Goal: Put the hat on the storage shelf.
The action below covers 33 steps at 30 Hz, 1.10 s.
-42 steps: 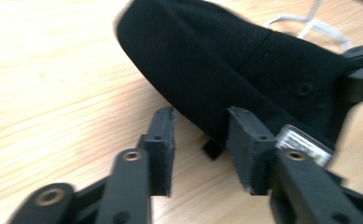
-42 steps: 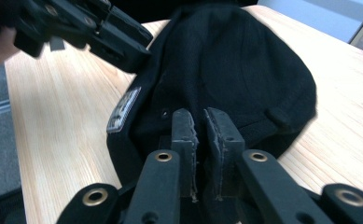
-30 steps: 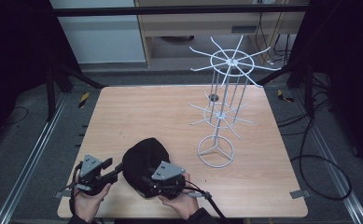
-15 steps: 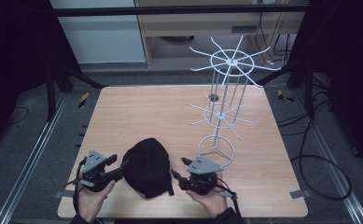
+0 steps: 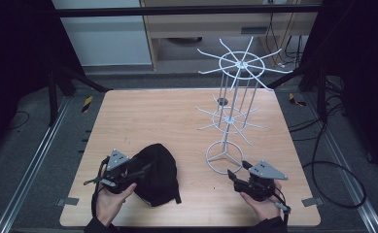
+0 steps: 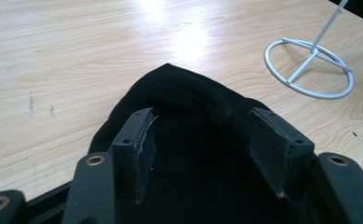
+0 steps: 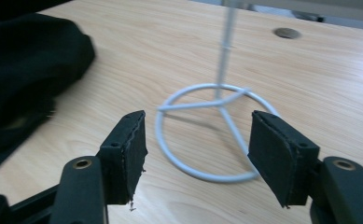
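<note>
black cap (image 5: 156, 174) sits between the spread jaws of left gripper (image 5: 137, 171), long axis running near-far. right gripper (image 5: 235, 175) open, empty, facing wire rack (image 5: 225, 158).

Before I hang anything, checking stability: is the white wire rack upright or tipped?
Upright: the white wire rack stands on its ring base, flat on the table, pole vertical.

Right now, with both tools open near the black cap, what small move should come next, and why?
Probably close the left tool on the black cap. Its jaws stand open on either side of a raised fold of the fabric, so a grip looks ready. The right tool is open too, but it faces the ring base of the white wire rack, apart from the cap.
</note>
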Each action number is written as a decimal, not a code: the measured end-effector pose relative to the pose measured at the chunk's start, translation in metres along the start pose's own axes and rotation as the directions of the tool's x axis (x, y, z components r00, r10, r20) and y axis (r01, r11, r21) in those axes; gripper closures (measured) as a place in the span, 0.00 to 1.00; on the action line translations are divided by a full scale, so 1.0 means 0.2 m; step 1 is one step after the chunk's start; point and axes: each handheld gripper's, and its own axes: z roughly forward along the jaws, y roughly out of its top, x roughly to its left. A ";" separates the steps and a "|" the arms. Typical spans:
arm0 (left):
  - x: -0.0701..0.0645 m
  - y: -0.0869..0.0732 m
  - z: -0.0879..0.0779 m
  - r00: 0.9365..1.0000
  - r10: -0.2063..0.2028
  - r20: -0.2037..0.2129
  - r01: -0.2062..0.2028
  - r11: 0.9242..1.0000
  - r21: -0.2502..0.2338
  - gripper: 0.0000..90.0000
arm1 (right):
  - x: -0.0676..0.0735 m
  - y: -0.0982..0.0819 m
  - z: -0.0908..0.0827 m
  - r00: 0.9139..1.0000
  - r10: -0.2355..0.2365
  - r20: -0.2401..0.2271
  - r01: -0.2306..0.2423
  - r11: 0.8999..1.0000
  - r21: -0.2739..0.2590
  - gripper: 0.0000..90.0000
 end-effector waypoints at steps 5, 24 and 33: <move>-0.06 0.03 0.06 1.000 0.020 0.006 -0.020 0.999 0.037 0.42 | -0.09 -0.04 -0.03 0.998 0.006 0.070 -0.008 1.000 0.026 0.39; -0.09 -0.05 0.22 1.000 0.010 -0.007 -0.008 0.979 0.203 0.67 | -0.17 -0.08 -0.03 0.994 0.029 0.107 -0.036 0.997 0.068 0.37; -0.02 -0.04 0.14 1.000 -0.003 -0.025 0.007 0.990 0.142 0.92 | -0.17 -0.09 -0.02 0.995 0.019 0.101 -0.027 0.996 0.081 0.38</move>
